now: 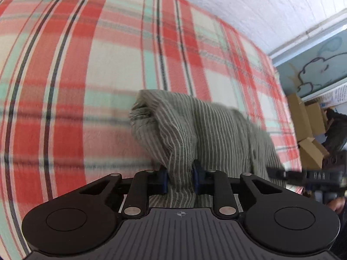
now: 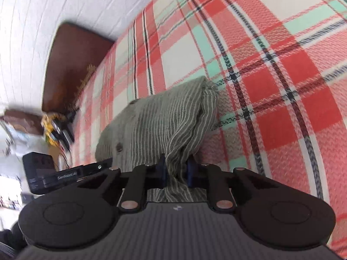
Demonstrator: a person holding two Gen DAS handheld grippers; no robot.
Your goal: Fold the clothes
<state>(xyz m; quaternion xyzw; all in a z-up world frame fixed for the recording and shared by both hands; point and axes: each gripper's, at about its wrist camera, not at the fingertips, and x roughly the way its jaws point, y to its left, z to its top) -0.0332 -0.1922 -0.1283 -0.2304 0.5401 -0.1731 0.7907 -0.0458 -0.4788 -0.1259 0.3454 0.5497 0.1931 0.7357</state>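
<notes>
Left tongs: we see our left tongs (image 1: 180,178) clamped on a bunched edge of the striped shirt (image 1: 201,130), the blue pads pressed into the cloth from both sides.
Right tongs: our right tongs (image 2: 176,171) are likewise closed on a gathered edge of the same shirt (image 2: 156,121).
Why held so: we judge that gripping two points lets the cloth hang or spread between them, so an edge can be carried over for a fold.
Shirt: it drapes from both tongs out over the plaid bedspread (image 1: 65,75), rumpled, with one button showing.
Edges: the headboard (image 2: 71,65) and white wall lie on the far left in the right view; cardboard boxes (image 1: 303,121) stand off the bed's right edge.
Open room: broad bare bedspread lies beyond and beside the shirt.
</notes>
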